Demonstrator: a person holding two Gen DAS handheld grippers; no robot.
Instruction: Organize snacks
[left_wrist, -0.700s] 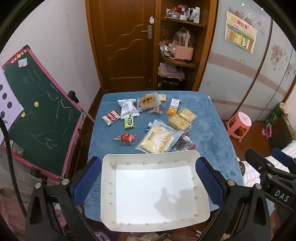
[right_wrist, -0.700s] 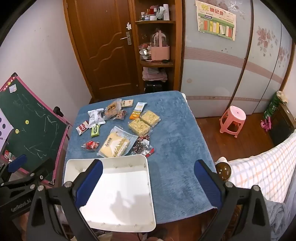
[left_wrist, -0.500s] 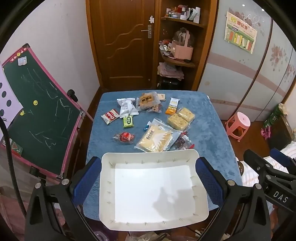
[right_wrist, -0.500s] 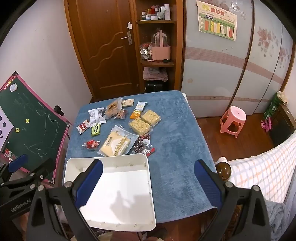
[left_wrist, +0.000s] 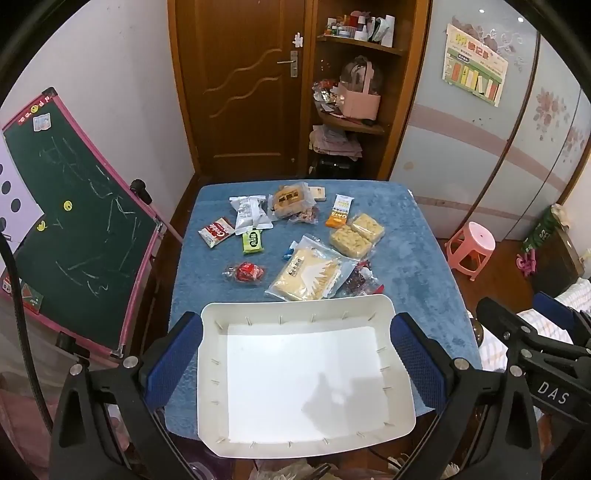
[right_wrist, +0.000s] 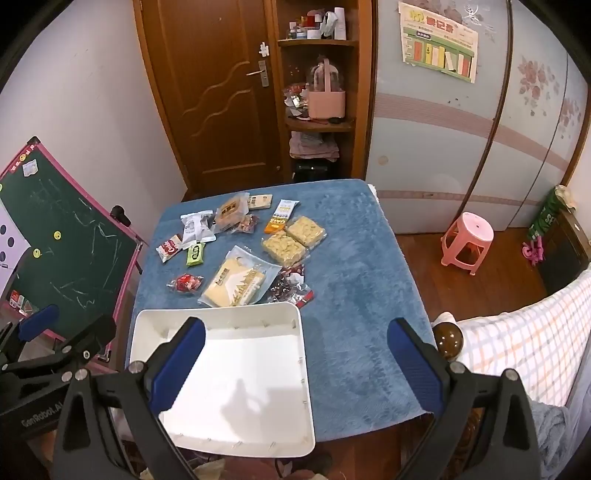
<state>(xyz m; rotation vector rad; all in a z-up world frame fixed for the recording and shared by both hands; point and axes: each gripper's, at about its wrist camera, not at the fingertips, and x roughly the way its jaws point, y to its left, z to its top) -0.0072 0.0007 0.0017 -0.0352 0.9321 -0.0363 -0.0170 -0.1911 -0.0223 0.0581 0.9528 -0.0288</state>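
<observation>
Both tongs, left gripper (left_wrist: 295, 363) and right gripper (right_wrist: 295, 363), gape empty above tray (left_wrist: 295, 304); take nearest big yellow packet (left_wrist: 308, 275) first, pinching its edge.

warm indoor light | tray (left_wrist: 295, 373) floor glares | fisheye edges bend, dark corners

A white tray (left_wrist: 295, 310), empty, sits low in the frame at the near edge of the blue cloth. Just above it lies a large clear bag of pale yellow wafers (left_wrist: 308, 275), with a dark red-speckled packet (left_wrist: 358, 282) touching its right side. Left of the bag is a small red candy packet (left_wrist: 245, 273). Higher up lie a green packet (left_wrist: 253, 240), a red-and-white packet (left_wrist: 217, 232), a silver-white pouch (left_wrist: 249, 214), a brown cake in clear wrap (left_wrist: 290, 199), an orange bar (left_wrist: 340, 216) and two pale cracker blocks (left_wrist: 356, 234).
</observation>
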